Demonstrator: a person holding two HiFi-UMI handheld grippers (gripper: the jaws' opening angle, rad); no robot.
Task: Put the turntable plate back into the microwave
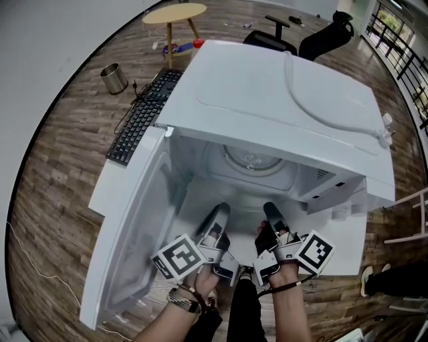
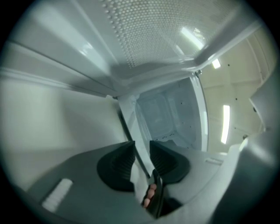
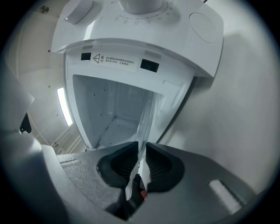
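Observation:
The white microwave stands open, its door swung out to the left. The clear glass turntable plate lies inside the cavity. My two grippers reach in side by side at the cavity's front edge. In the right gripper view the plate shows edge-on, with my right gripper shut on its rim. My left gripper stands open, its pads well apart. A thin edge, which looks like the plate's rim, runs through that gap without touching either pad. In the head view the left gripper is left of the right gripper.
A black keyboard lies on the white table left of the microwave. On the wooden floor beyond stand a metal cup, a round wooden table and a black office chair. A person's shoe shows at the right.

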